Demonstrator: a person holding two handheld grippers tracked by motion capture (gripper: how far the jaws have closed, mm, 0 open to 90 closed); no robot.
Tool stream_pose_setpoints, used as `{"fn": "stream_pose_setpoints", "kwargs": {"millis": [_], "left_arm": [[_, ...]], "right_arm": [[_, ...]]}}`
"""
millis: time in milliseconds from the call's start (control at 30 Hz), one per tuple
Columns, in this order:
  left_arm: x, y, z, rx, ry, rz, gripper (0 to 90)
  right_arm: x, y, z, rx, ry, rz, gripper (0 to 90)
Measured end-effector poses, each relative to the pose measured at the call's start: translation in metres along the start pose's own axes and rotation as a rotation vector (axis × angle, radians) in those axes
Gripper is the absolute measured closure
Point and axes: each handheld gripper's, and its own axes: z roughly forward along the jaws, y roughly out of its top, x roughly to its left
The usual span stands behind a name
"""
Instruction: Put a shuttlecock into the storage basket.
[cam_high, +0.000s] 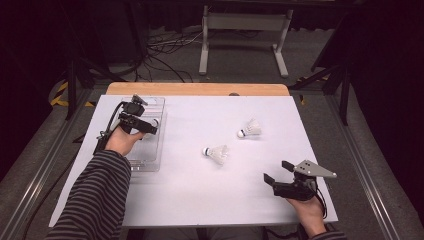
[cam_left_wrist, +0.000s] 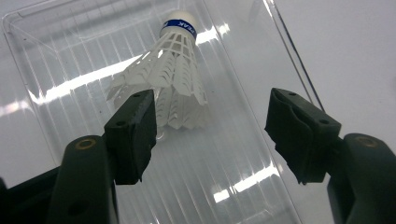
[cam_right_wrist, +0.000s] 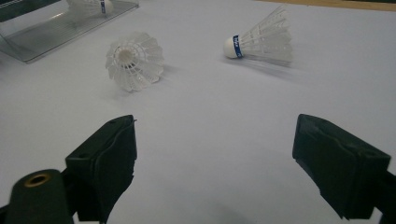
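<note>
Shuttlecock in tray (cam_left_wrist: 175, 79): a blue band ran round its white cork, carrying white letters that read "PEAK" in the left gripper view.
Shuttlecock on worktop, farther one (cam_right_wrist: 261, 44): a blue band with white lettering circled its cork in the right gripper view, too small to be read.
Shuttlecock on worktop, nearer one (cam_high: 216, 153): a dark band showed at its cork in the high view; no letters could be made out.

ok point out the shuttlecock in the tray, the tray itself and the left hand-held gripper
shuttlecock (cam_left_wrist: 175, 79), left gripper view, on its white skirt
clear plastic tray (cam_left_wrist: 70, 60), left gripper view, on its ribbed floor
left hand-held gripper (cam_left_wrist: 210, 135), left gripper view, midway between its open jaws
</note>
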Motion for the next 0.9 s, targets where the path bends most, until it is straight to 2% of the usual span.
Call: {"fn": "stream_pose_setpoints", "kwargs": {"millis": [467, 900], "left_arm": [[-0.01, -0.009, -0.015, -0.051, -0.002, 0.037, 33.1], [-0.016, -0.019, -0.02, -0.071, -0.009, 0.054, 31.4]], "right_arm": [[-0.001, 0.0, 0.0, 0.001, 0.001, 0.006, 14.5], [-0.001, 0.0, 0.001, 0.001, -0.001, 0.013, 14.5]]}}
